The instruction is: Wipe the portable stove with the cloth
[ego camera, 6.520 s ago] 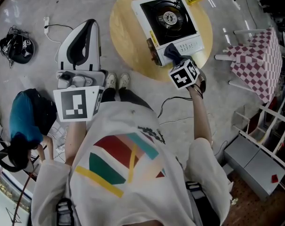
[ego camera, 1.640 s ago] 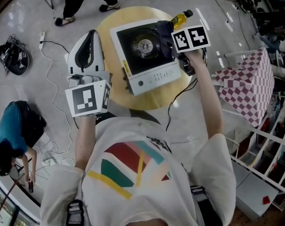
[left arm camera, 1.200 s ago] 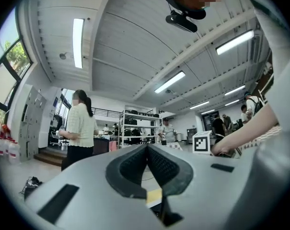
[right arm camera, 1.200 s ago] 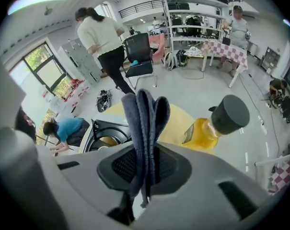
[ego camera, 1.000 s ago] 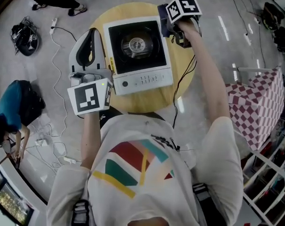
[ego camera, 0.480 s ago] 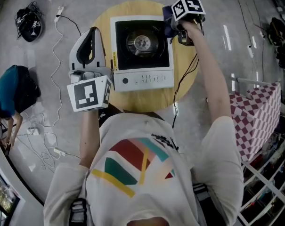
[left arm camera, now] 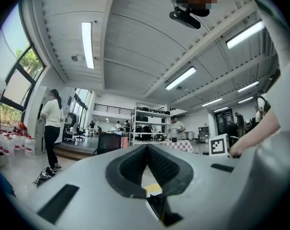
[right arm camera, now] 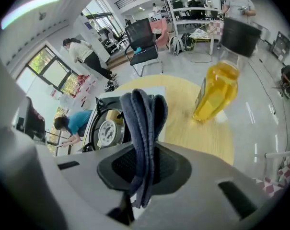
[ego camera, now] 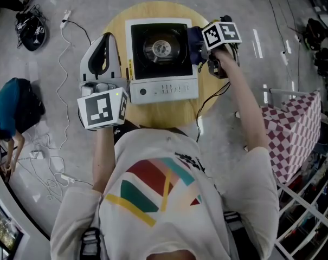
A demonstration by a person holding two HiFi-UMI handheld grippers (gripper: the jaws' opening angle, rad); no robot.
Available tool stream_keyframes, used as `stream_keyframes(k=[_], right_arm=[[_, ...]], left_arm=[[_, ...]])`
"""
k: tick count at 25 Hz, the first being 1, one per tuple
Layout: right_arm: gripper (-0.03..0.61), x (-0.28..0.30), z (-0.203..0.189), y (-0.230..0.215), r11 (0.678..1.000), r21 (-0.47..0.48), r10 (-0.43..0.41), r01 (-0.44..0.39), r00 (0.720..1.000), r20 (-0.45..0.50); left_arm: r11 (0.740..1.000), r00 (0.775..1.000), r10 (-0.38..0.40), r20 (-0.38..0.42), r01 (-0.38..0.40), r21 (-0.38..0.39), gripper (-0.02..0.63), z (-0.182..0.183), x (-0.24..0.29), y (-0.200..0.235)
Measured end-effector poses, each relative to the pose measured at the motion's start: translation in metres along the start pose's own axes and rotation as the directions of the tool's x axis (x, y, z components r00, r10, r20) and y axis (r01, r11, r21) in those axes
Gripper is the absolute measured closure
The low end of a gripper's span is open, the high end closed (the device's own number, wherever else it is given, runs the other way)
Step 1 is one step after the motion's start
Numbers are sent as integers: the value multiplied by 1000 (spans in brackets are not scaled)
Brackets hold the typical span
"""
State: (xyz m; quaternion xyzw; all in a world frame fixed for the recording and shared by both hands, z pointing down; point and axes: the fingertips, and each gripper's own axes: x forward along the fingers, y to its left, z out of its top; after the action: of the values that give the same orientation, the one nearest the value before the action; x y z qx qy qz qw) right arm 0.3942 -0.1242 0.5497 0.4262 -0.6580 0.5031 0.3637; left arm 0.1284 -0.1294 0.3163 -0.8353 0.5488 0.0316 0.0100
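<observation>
While the head view looks down on a round wooden desk (ego camera: 169,104), one portable stove (ego camera: 161,53) sits square in its middle with the control strip nearest the person and its longer side running away from them. The right gripper (ego camera: 200,39) is at the stove's right edge, and one dark blue cloth (ego camera: 194,36) bunches against that rim; I cannot tell whether the cloth presses on the metal. The left gripper (ego camera: 103,43) stands just beside the stove's left side, jaws pointing away from the person. In the left gripper view, the left gripper (left arm camera: 146,150) has its pads closed together with nothing between them and aims up at the room. In the right gripper view, the right gripper (right arm camera: 143,163) is clamped on the cloth (right arm camera: 144,123), whose folds stick out ahead. The stove (right arm camera: 106,124) lies ahead and to the left, and one yellow bottle (right arm camera: 215,87) stands to the right on the desk (right arm camera: 183,123). A wiping stroke would likely go leftward across the top, and the right gripper is the nearer one.
</observation>
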Motion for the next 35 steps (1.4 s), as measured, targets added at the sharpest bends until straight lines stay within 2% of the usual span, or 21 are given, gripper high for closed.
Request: stream_keyframes(k=[8,12,18,20,22,24,25,26,27,29,32,33,35], right_arm=[[543,-10,-69,16,999,17,40,-40,999,22],[543,-16,-87,20,998,41,44,-47,998,51],[543,-16,-96,22,999,29,26,-27,999,37],[543,-19,-90,21,1000,-2,9,-9,1000,30],[543,-29,-69,25,997,-74,7,-3,999,50],[543,-45,-33,43,972,-235,32,-14,997,69],[543,-52,-12,57,936,-352,37,-14,997,60],[543,-58,8,70,879,-476,28,-5,999,41],[543,-60,27,83,805,-593,3,7,1000,16],[543,-60,59,106,635,-772,-61,9,997,-38],[543,-45,102,141,363,-930,-117,-63,987,-113],[543,-37,112,152,285,-953,-132,-101,981,-143],[543,-15,126,168,166,-969,-178,-183,961,-212]], left_arm=[[1000,1000,-7,20,7,-7,609,5,-10,-2],[1000,999,-17,32,18,-10,609,8,-13,-4],[999,998,-34,55,34,-8,609,8,-10,-5],[999,998,-38,58,38,-7,609,7,-8,-3],[999,998,-38,55,39,-7,609,6,-6,0],[1000,998,-27,50,28,-12,609,6,-3,7],[1000,999,-17,47,18,-15,609,6,-2,12],[1000,999,-7,44,7,-14,609,5,-1,16],[1000,999,1,40,-1,-12,609,4,0,20],[1000,999,11,32,-11,-6,609,1,2,25],[1000,999,30,10,-30,-5,609,0,6,38],[999,999,38,0,-38,-6,609,-1,8,44],[999,999,50,-11,-50,-8,609,-5,10,57]])
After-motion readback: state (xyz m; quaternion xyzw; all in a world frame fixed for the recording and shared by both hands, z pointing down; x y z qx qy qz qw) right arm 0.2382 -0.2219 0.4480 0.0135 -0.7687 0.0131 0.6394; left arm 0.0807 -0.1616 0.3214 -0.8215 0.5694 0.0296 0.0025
